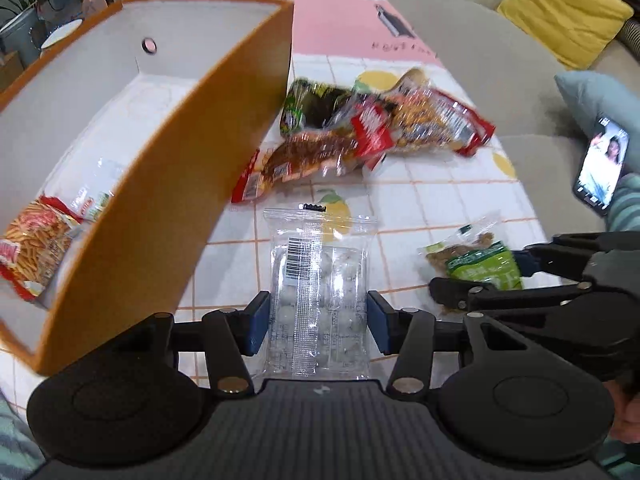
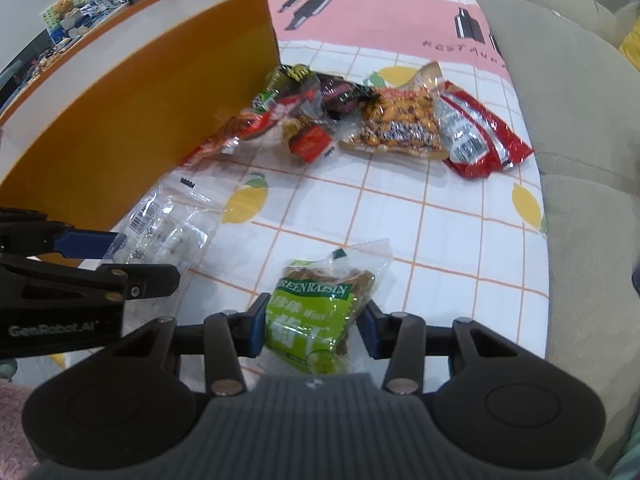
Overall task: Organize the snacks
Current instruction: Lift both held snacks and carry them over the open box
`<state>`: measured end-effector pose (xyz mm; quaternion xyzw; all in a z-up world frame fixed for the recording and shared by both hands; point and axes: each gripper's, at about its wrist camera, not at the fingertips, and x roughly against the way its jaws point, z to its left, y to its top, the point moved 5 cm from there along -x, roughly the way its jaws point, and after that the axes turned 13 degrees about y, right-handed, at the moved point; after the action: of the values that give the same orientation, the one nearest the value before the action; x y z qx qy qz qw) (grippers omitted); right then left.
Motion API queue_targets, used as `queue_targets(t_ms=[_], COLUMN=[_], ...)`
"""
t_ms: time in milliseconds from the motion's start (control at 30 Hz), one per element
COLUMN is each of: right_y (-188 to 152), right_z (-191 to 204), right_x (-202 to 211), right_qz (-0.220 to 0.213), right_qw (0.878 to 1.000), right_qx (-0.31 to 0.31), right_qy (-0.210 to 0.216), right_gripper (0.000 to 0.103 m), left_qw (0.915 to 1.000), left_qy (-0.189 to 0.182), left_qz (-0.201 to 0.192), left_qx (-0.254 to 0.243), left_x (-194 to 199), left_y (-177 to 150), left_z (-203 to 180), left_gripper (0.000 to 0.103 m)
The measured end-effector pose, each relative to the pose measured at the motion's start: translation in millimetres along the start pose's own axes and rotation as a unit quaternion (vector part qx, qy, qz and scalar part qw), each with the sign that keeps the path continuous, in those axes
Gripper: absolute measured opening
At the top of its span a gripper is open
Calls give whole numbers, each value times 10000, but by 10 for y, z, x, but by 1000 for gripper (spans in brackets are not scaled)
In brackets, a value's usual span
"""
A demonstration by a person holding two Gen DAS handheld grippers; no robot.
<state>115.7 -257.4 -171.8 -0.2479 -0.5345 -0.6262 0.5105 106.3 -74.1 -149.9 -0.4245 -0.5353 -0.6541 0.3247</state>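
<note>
My left gripper [image 1: 318, 314] is shut on a clear packet of white round snacks [image 1: 320, 256], its blue pads pressing both long sides just above the tablecloth. In the right wrist view that same clear packet [image 2: 168, 232] sits beside the orange box [image 2: 132, 96]. My right gripper [image 2: 316, 326] is shut on a green raisin packet [image 2: 312, 300], which also shows as the green packet [image 1: 480, 266] at the right of the left wrist view. The orange box [image 1: 160, 184] stands open to the left, with a red packet of sticks [image 1: 36, 248] inside.
A pile of several snack packets [image 1: 360, 128] lies against the box's far corner, among them a red packet [image 2: 480, 136] and a peanut packet [image 2: 400, 120]. A beige sofa [image 2: 580, 120] borders the table on the right, with a phone [image 1: 600, 164] and a yellow cushion [image 1: 560, 12].
</note>
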Motion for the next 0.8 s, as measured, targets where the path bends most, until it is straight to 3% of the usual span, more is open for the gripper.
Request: queue_targets(t_ms=[200, 433, 667, 800], right_y=[77, 327, 664, 891], right_z=[117, 436, 875, 1153], right_x=[193, 457, 548, 547], right_qz=[-113, -455, -665, -721], right_qw=[9996, 9968, 9888, 9798], right_qx=[13, 475, 1151, 1621], right_qy=[246, 449, 679, 919], right_gripper=[43, 43, 43, 43], left_qw=[9994, 9974, 9950, 9956], left_qy=[-25, -30, 139, 252], left_qz=[-332, -624, -741, -598], left_qx=[126, 355, 653, 672], left_x=[427, 808, 1005, 979], left_y=[123, 286, 461, 556], left_z=[110, 368, 827, 1097], left_gripper=[58, 58, 58, 58])
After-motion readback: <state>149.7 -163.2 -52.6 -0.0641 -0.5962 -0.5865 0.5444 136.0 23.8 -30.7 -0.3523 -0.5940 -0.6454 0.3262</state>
